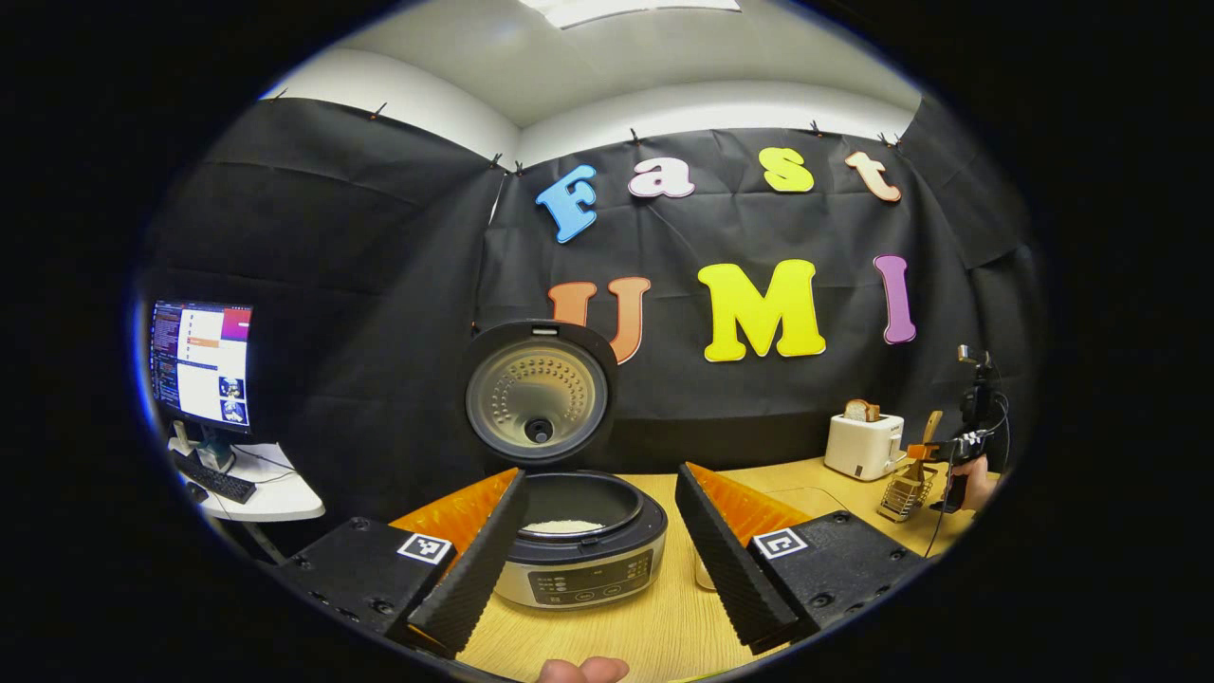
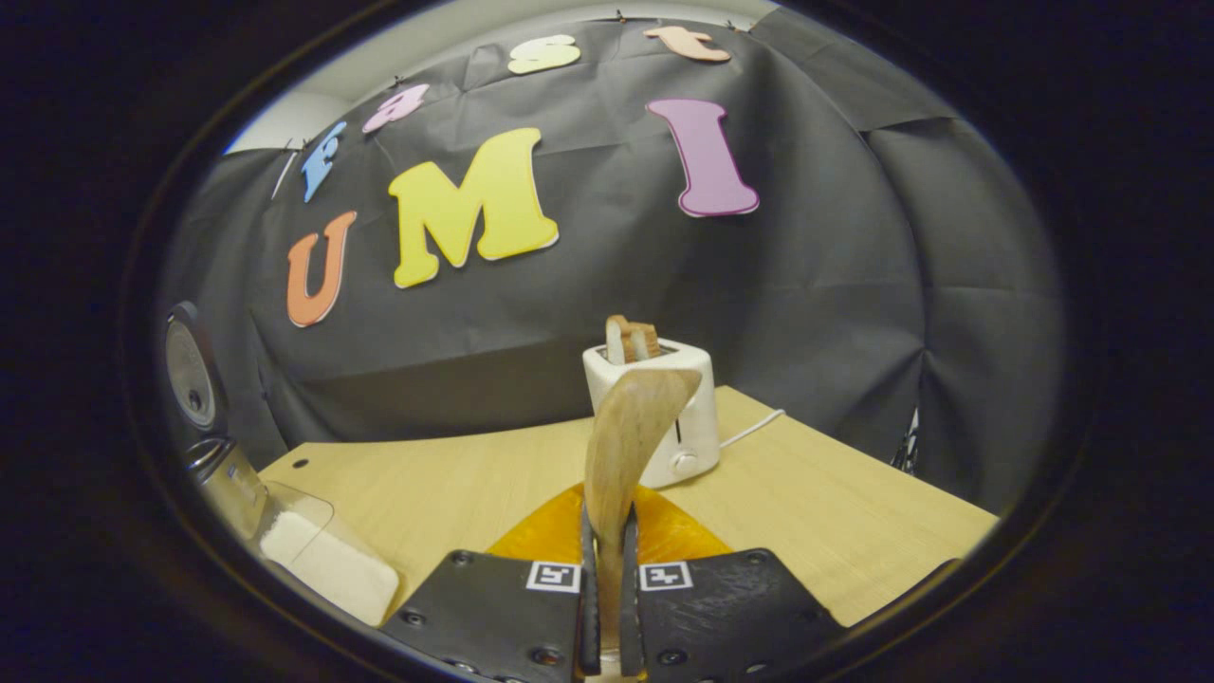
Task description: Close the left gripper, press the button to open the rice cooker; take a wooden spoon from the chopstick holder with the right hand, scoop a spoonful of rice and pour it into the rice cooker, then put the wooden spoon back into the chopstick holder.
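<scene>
The rice cooker [image 1: 579, 560] stands open on the table with its lid [image 1: 538, 394] tipped up. White rice [image 1: 565, 526] lies in its pot. My left gripper [image 1: 602, 569] is open, one finger on each side of the cooker, a little short of it. My right gripper [image 2: 608, 531] is shut on the handle of the wooden spoon [image 2: 631, 427], which stands upright with its bowl on top. In the left gripper view the right gripper [image 1: 948, 448] hovers just above the wire chopstick holder [image 1: 906, 493] at the far right, with the spoon [image 1: 932, 425] rising from it.
A white toaster [image 1: 863, 444] [image 2: 664, 417] with bread in it stands at the back of the wooden table [image 2: 816, 503]. A clear container of rice [image 2: 322, 560] sits to the cooker's right. A monitor [image 1: 201, 365] and a keyboard sit on a side desk at far left.
</scene>
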A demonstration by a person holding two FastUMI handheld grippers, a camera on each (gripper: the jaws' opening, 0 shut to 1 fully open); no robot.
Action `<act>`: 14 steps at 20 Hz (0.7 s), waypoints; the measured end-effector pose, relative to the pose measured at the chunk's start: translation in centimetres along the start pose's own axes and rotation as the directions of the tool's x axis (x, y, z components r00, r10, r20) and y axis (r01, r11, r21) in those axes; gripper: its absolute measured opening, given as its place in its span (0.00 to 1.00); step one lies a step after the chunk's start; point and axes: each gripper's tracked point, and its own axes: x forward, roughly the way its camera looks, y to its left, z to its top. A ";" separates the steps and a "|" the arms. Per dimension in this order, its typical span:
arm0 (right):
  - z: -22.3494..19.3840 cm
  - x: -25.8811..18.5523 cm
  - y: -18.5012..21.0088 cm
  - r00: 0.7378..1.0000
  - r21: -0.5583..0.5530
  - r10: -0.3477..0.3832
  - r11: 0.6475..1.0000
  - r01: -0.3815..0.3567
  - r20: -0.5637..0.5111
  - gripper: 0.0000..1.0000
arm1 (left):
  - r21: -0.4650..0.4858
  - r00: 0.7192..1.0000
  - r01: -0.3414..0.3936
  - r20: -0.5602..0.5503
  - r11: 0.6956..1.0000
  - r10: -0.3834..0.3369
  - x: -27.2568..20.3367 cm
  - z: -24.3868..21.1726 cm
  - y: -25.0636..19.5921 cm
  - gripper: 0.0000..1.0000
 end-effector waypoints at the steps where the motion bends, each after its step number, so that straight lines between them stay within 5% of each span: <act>1: 0.5 -0.1 -0.1 1.000 -0.004 -0.006 1.000 0.006 0.013 0.15 | -0.003 1.000 -0.001 0.001 1.000 0.001 -0.1 0.1 0.1 0.99; 2: 0.8 -0.5 -0.1 1.000 -0.009 -0.004 1.000 0.004 0.025 0.04 | -0.006 1.000 0.000 0.001 1.000 0.000 0.0 0.0 0.1 0.99; 4: 1.2 -0.9 -0.1 0.999 -0.014 0.004 1.000 -0.004 0.039 0.22 | -0.007 1.000 0.000 -0.003 1.000 0.000 0.0 0.0 0.2 0.99; 5: 1.2 -1.2 -0.2 0.999 -0.014 0.007 1.000 -0.007 0.037 0.39 | -0.004 1.000 0.001 -0.004 1.000 -0.001 -0.1 0.0 0.1 0.99; 6: 1.1 -1.2 -0.3 0.999 -0.013 0.008 1.000 -0.008 0.032 0.33 | -0.001 1.000 -0.001 0.000 1.000 0.001 -0.1 0.1 0.0 0.99; 7: 1.2 -1.3 -0.5 0.999 -0.015 0.006 1.000 -0.006 0.033 0.48 | -0.002 1.000 -0.002 0.002 1.000 0.002 -0.2 0.2 0.1 0.99; 11: 2.1 -1.9 -2.0 0.998 -0.026 -0.039 0.999 0.040 0.050 0.80 | -0.019 1.000 -0.001 0.011 1.000 0.001 -0.4 0.7 -0.2 0.99; 14: 2.9 -2.7 -3.2 0.995 -0.014 -0.072 0.997 0.073 0.067 0.91 | -0.025 1.000 0.000 0.018 1.000 0.001 -0.6 0.9 -0.5 0.99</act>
